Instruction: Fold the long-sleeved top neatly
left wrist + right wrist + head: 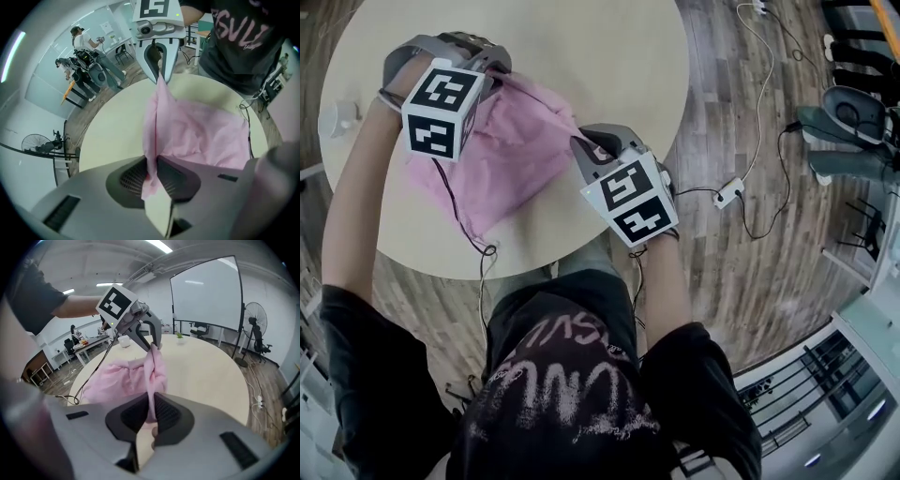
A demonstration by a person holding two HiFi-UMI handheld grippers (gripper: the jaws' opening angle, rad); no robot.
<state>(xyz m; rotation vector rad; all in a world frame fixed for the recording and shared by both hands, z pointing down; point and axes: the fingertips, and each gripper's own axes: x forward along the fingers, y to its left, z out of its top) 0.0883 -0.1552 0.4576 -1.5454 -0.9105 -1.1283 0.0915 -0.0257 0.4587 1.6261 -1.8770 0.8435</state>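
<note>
The pink long-sleeved top (pixel 511 155) hangs above the round beige table (pixel 591 56), its lower part bunched on the tabletop. The left gripper (pixel 157 174) and the right gripper (pixel 150 414) each pinch an edge (jaws nearly closed), with a ridge of fabric stretched between them.

Head view: high, looking steeply down past the person's chest onto the round table (pixel 581 56). The left gripper (pixel 500 80) and right gripper (pixel 583 142) are both in frame.

Left gripper view: close behind its own jaws, facing the person's torso and the right gripper.

Right gripper view: set likewise, facing the left gripper, with the whiteboard (pixel 206 296) beyond.

All three views share the pink top (pixel 511 141) and the tabletop.
</note>
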